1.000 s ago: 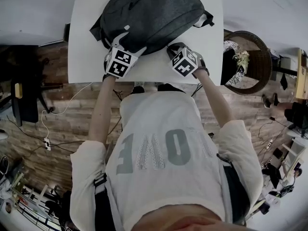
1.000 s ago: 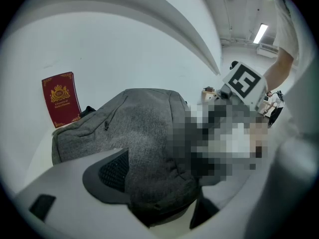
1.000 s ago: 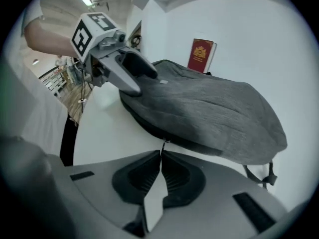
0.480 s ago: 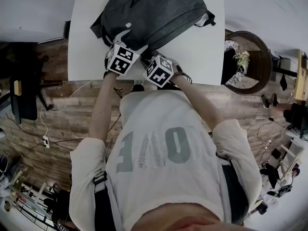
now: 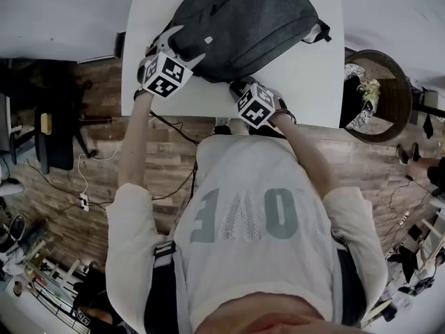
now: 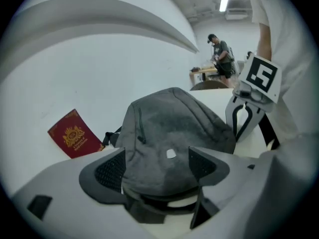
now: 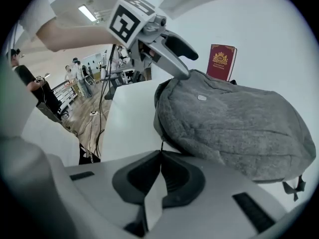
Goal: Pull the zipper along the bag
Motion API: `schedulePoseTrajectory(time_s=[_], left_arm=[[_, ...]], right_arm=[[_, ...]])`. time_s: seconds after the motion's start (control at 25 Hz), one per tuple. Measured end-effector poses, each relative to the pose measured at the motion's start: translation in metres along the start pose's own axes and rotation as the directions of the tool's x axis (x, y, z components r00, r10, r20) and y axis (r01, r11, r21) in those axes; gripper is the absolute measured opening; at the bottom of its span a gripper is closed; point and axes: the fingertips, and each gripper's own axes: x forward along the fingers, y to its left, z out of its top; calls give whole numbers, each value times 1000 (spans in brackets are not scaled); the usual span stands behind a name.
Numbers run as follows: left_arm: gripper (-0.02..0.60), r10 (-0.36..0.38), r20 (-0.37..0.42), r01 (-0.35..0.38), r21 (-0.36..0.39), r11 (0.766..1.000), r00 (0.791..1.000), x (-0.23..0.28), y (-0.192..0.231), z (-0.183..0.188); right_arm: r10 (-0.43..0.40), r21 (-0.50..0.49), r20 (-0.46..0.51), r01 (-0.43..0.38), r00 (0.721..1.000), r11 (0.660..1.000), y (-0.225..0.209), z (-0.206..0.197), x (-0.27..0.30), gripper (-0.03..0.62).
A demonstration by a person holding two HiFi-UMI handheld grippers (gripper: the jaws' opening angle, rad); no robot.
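A white table (image 5: 306,82) stands by a plain white wall (image 6: 75,83). The floor (image 5: 139,158) beneath it is of brown wooden planks, and thin cables (image 5: 94,165) trail across it to a white power strip (image 5: 84,202). In the head view a black chair (image 5: 55,134) stands left of the table. To its right is a round wicker chair (image 5: 389,82) with a small pale plant (image 5: 367,92) on it. Dark clutter lines the floor's edges. Beyond the table's end the room opens out, bright under a long ceiling light (image 6: 225,0), with a few people (image 6: 220,49) standing among desks.
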Motion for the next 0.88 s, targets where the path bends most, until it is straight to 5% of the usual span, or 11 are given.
schedulePoseTrajectory(time_s=[0.12,0.2,0.32,0.44,0.6,0.76,0.84,0.88], left_arm=[[382,-55,-86,75,251,965,995,-15,28,-13],[383,-94,-171,156,401,903,981,-20,34,-23],[383,-120,-313,278,529,801,942,-14,36,-47],[382,-151,-398,379,591,712,905,1,30,-67],[383,-193,-439,451,620,642,878,3,28,-70],[382,-95,-541,509,698,504,836,-4,54,-84],[382,-96,-566,537,696,477,819,-3,57,-90],[382,-117,-563,541,684,490,818,1,54,-89]], right_arm=[[-3,4,0,3,1000,1000,2,1,0,32],[-6,4,-2,6,1000,1000,2,0,-2,32],[-14,14,-2,14,1000,1000,1,-2,-3,32],[-29,22,-5,30,1000,999,-1,-4,-4,32],[-39,24,-7,39,999,999,0,-5,-6,31],[-48,38,-9,49,999,998,1,-6,-7,31],[-51,54,-5,52,999,997,1,-6,-8,31],[-52,62,-3,52,999,997,1,-6,-8,31]])
